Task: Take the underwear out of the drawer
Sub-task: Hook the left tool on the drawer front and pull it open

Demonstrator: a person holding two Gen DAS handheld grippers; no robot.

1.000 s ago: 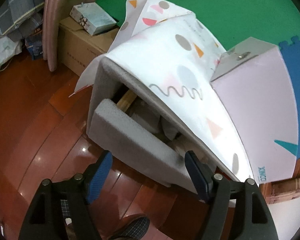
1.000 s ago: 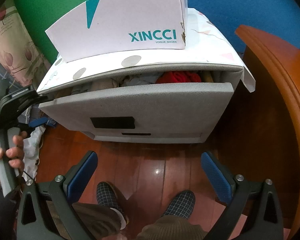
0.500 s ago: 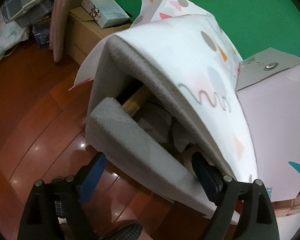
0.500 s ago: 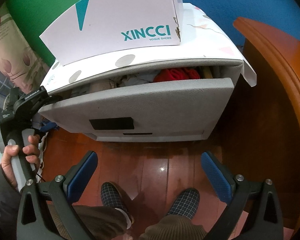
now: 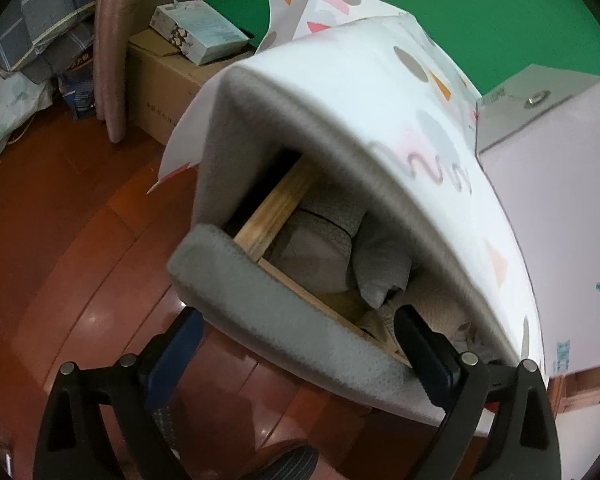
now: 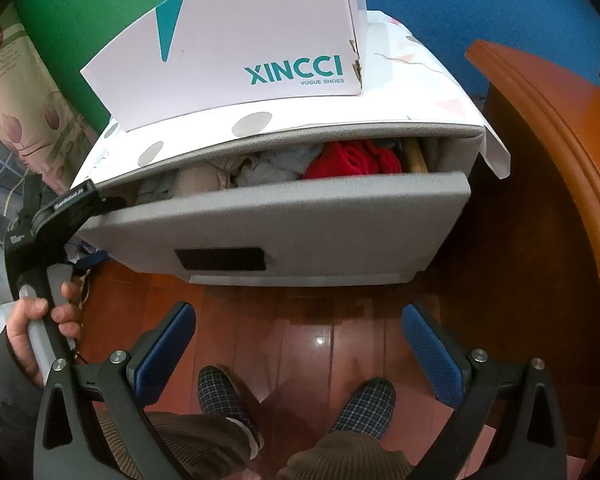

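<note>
A grey felt-covered drawer [image 6: 300,220] stands partly pulled out of a small cabinet. Inside lie folded clothes: red fabric [image 6: 352,158], pale blue-grey pieces [image 6: 268,168] and beige ones [image 6: 196,180]. In the left wrist view grey folded underwear [image 5: 320,240] shows behind the wooden drawer side [image 5: 276,208]. My left gripper [image 5: 296,344] is open and straddles the drawer front [image 5: 284,320] at its left end, one finger inside the drawer. It also shows in the right wrist view [image 6: 72,208]. My right gripper [image 6: 300,340] is open and empty above the floor, in front of the drawer.
A white XINCCI shoe box [image 6: 240,48] sits on the patterned sheet [image 5: 380,92] covering the cabinet top. A wooden furniture edge [image 6: 560,180] stands close on the right. Cardboard boxes [image 5: 168,68] and bags [image 5: 16,80] lie left. My slippered feet [image 6: 364,404] are below.
My left gripper has moved forward and down onto the drawer's left end, its fingers now on either side of the front panel. The drawer is open slightly wider. The right gripper has barely moved.
</note>
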